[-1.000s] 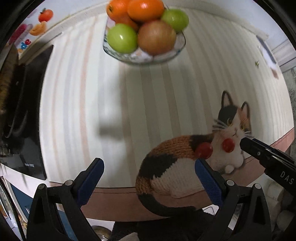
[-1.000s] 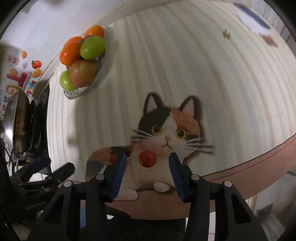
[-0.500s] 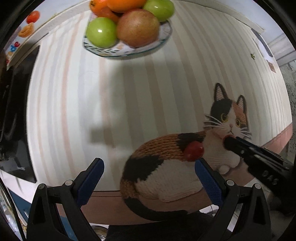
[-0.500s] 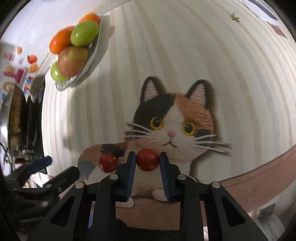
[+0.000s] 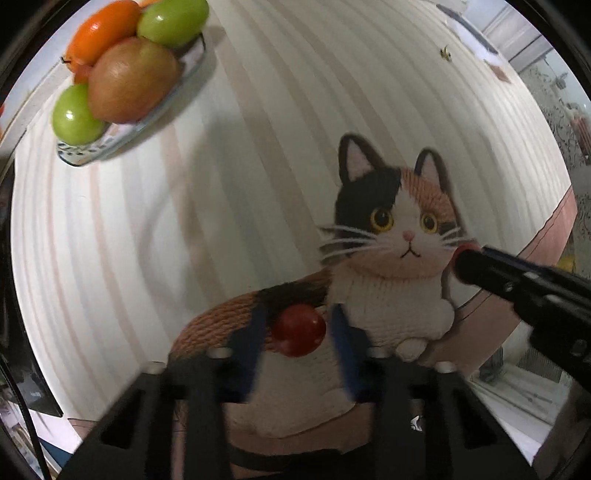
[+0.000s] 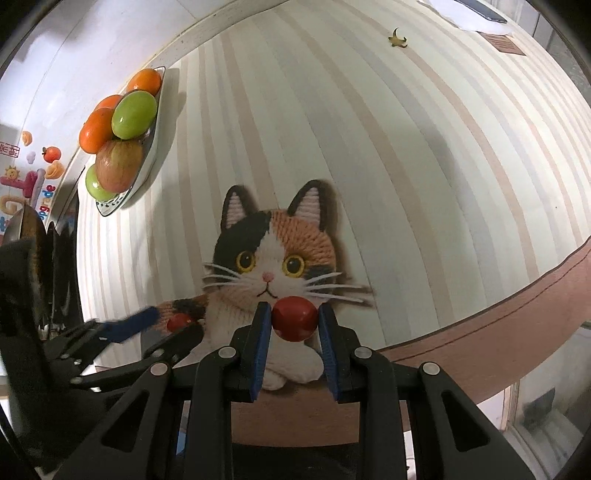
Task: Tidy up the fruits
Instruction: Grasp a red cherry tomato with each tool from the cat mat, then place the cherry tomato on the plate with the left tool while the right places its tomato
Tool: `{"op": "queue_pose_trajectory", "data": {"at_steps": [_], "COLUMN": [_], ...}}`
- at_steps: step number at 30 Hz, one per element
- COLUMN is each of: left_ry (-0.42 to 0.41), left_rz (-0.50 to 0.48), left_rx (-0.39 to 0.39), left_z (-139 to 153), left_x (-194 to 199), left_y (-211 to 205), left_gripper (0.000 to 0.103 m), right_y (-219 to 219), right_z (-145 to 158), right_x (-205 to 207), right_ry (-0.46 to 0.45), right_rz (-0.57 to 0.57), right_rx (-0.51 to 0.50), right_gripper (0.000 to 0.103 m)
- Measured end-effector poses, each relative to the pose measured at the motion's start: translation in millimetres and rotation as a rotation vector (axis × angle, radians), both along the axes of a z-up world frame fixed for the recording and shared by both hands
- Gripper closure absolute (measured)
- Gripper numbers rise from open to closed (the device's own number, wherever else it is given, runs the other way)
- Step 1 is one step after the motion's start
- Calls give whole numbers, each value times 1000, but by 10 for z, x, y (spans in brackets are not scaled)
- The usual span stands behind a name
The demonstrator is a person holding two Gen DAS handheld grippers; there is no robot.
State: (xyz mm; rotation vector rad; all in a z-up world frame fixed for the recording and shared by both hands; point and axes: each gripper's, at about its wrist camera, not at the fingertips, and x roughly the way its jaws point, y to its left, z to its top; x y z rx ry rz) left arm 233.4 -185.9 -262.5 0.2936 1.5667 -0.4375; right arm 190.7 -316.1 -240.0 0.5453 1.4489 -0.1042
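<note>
While the right gripper (image 6: 294, 320) is clamped on a red cherry tomato (image 6: 294, 319), its blue pads pressing the fruit from both sides, the left gripper (image 5: 298, 328) has its pads drawn in around a second red cherry tomato (image 5: 299, 330). That view is motion-blurred, so I cannot tell whether the left pads actually touch the fruit or merely flank it closely.

Both tomatoes sit over the calico cat (image 6: 273, 273) printed on the striped surface (image 6: 406, 166). The tomato in the right gripper lies just below the cat's chin in the right wrist view, covering the top of its white chest. The second tomato shows over the cat's orange-and-black back, to the left of its chest; in the right wrist view it appears small (image 6: 179, 322) beside the cat's flank, between the left gripper's (image 6: 162, 328) fingers.

Well away from the cat, up and to its left, a patterned fruit plate (image 5: 122, 136) rests on the surface. It carries two green apples, a brownish-red apple (image 5: 131, 79) and oranges (image 5: 101, 31), piled together and touching.

Seen from the left wrist, the right gripper's (image 5: 461, 264) black tip comes in just right of the cat's face, with a sliver of red at its end.
</note>
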Motion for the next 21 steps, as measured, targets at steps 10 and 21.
{"op": "queue_pose_trajectory", "data": {"at_steps": [10, 21], "left_ry": [-74, -183], "left_rz": [152, 415], "left_rx": [-71, -127], "left_z": [373, 808], "left_x": [312, 1204], "left_y": [445, 1182], "left_gripper": [78, 77], "right_y": [34, 344], "right_z": [168, 206], "right_x": [206, 1434], "right_ry": [-54, -186], "right_rz": [39, -21], "right_rx": [26, 366], "right_gripper": [75, 75]}}
